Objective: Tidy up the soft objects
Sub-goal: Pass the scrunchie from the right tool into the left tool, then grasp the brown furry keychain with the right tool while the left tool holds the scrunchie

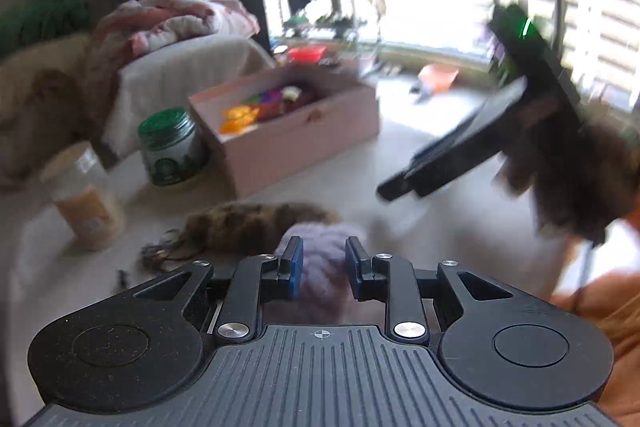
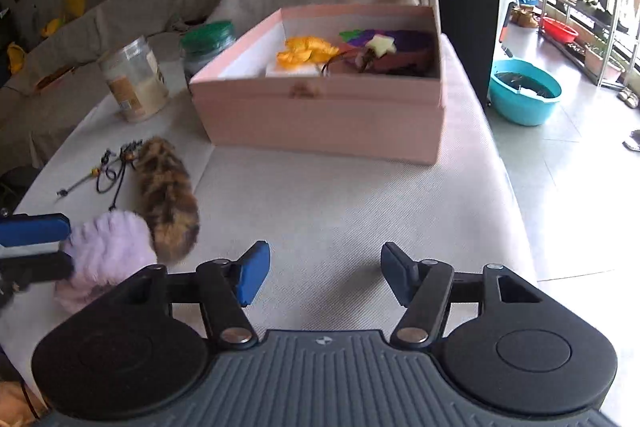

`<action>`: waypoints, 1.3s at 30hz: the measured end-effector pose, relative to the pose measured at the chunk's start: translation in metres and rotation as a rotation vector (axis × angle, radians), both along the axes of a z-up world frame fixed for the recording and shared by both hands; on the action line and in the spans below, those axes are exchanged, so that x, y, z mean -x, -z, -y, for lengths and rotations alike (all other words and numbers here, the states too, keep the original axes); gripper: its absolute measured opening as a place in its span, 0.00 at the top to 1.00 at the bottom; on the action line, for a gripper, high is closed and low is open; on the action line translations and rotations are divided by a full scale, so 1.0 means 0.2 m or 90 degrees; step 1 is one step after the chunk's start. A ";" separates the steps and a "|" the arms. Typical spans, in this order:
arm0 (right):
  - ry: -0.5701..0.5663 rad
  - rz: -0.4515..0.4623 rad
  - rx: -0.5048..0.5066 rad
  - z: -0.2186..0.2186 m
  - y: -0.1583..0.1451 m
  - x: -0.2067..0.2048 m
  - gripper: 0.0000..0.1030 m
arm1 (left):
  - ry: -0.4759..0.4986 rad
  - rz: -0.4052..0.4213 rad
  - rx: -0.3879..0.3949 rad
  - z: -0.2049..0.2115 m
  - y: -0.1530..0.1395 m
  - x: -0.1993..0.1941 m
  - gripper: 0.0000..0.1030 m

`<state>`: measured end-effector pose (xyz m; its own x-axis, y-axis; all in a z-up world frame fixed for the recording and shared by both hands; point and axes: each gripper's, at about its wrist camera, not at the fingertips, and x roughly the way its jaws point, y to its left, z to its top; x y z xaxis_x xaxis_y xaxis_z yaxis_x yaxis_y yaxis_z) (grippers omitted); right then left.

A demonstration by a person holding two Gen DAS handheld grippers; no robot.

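Lilac fluff fills the gap between the left tongs [image 1: 323, 267]: the lilac pompom [image 2: 110, 247] sits between the blue pads, which are closed in around it, though the blur does not show for certain whether they press it or only bracket it. The pompom rests on the white counter [image 2: 340, 211], well short of the pink box [image 2: 320, 115] and off to its left in the right wrist view.

Just beyond the pompom, toward the box, lies the brown spotted fur tail [image 2: 168, 199]. Its long axis runs roughly from the pompom toward the jars, with its cord and beads [image 2: 108, 167] trailing from the far end. The left tongs are clearly the nearer pair to both soft things.

The right tongs [image 2: 324, 277] are spread wide with nothing between them, hovering over bare counter, straight in front of the box.

The box is open on top and partly filled: yellow fabric flowers [image 2: 306, 53], a purple felt piece [image 2: 384, 39], a pale star [image 2: 382, 45] and a brown item. Left of the box stand a green-lidded jar [image 2: 206, 45] and a clear jar [image 2: 134, 83] holding a pale powder.

My guess is that the pompom goes into the box next, forward and to the right.
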<state>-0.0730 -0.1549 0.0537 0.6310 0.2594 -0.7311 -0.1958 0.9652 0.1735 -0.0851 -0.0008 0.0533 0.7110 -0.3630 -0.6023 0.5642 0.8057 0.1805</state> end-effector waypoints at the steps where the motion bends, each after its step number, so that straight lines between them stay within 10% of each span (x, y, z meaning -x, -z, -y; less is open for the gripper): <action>1: -0.005 0.007 0.007 -0.02 0.01 0.01 0.26 | -0.012 -0.001 -0.021 0.02 0.03 -0.01 0.72; 19: -0.035 0.043 0.063 -0.14 0.08 0.06 0.00 | -0.092 -0.179 0.182 -0.20 0.11 -0.21 0.69; 29: -0.041 0.032 0.068 -0.14 0.07 0.05 0.00 | -0.089 -0.173 0.231 -0.24 0.14 -0.19 0.70; 39: -0.094 0.002 -0.002 -0.20 -0.06 0.00 0.01 | -0.174 -0.107 0.389 -0.57 0.08 -0.05 0.88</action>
<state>-0.0735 -0.1146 0.0656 0.5875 0.3518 -0.7288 -0.3362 0.9253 0.1755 -0.0746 0.1134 0.0375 0.7399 -0.4935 -0.4572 0.3068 0.8523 -0.4236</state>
